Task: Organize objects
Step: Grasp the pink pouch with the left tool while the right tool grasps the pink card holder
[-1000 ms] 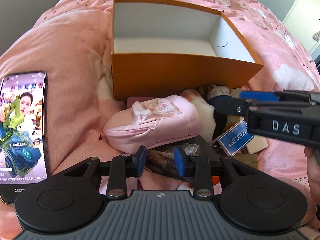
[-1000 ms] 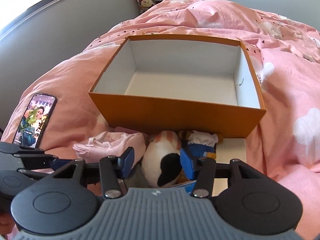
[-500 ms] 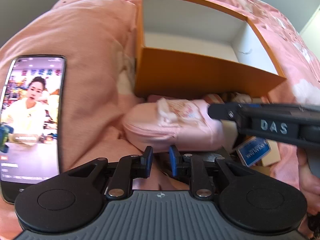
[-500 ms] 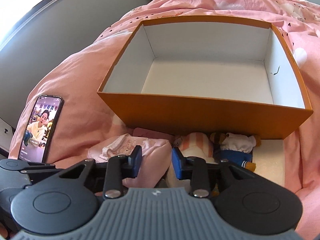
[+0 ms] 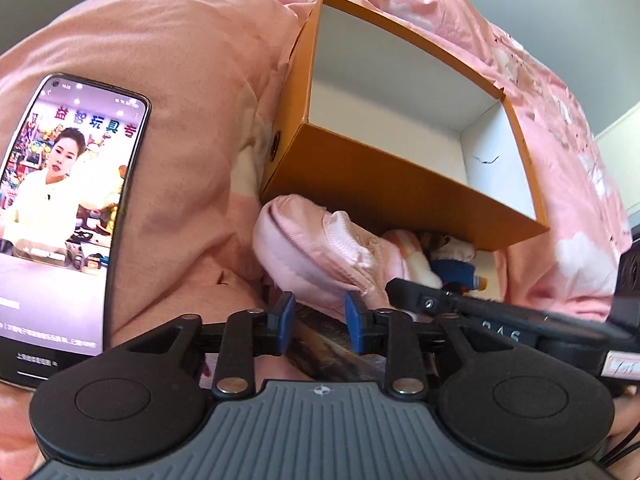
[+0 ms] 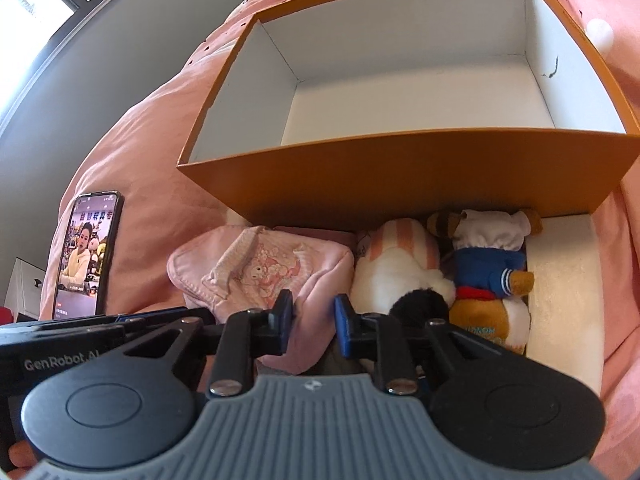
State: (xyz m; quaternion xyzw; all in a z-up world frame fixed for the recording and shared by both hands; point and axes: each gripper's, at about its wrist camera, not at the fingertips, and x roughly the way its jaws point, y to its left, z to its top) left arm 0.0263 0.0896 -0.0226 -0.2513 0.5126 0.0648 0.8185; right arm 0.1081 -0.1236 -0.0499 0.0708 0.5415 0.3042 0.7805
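Observation:
An orange box (image 5: 380, 184) (image 6: 400, 176) with a bare white inside lies on the pink duvet. In front of it are a pink pouch (image 5: 312, 256) (image 6: 264, 272), a white-and-pink plush (image 6: 396, 268) and a bear in a blue top (image 6: 488, 276). My left gripper (image 5: 319, 320) is at the pouch's near edge, over a dark packet. Its jaws are opening and nothing is pressed between the pads. My right gripper (image 6: 314, 320) is closing on the pouch's right corner, and the fabric fills the gap between its pads. One of its black fingers (image 5: 404, 292) shows beside the pouch.
A lit phone (image 5: 60, 220) (image 6: 86, 256) lies on the duvet to the left. A white foam block (image 6: 560, 280) sits right of the bear, against the box. The duvet rises in soft folds all around. A grey wall and a window are at the far left.
My left gripper rolled, so the box now looks tilted; its jaws narrowed, then widened. My right gripper sank toward the pouch and its jaws narrowed onto the pouch's corner.

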